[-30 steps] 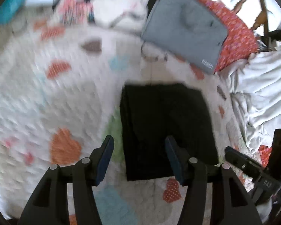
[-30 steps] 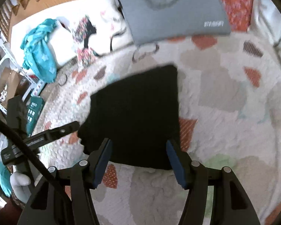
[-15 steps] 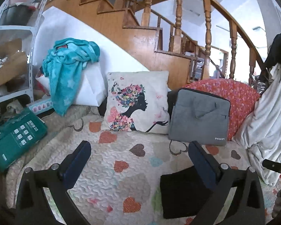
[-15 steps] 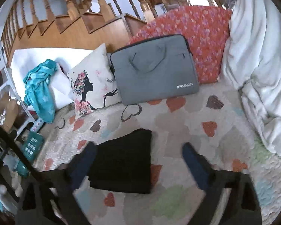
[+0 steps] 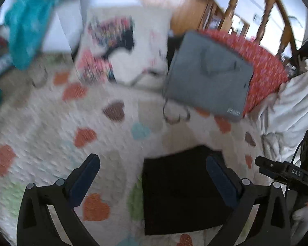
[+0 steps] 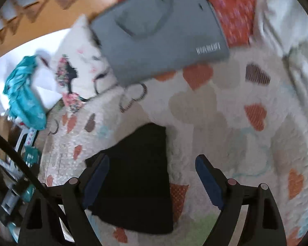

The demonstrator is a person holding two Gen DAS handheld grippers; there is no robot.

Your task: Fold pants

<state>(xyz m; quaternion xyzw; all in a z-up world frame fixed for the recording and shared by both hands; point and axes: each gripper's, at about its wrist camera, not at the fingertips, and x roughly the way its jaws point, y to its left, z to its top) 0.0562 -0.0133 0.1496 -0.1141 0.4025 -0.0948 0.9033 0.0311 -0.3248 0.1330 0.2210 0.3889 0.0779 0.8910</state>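
The pants point(image 5: 180, 190) lie as a flat black square on the quilt point(image 5: 51, 135), so I judge the folding done. My left gripper point(image 5: 153, 176) and right gripper point(image 6: 152, 176) have just been opening, both wide and empty above it. Next, only tidying or withdrawing. The grey bag's point(image 6: 160, 30) label blurs; "DAS" shows on the other tool.

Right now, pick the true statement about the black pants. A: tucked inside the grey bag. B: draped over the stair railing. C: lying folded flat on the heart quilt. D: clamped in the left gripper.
C: the black pants lie as a flat folded rectangle on the heart quilt, held by neither gripper.
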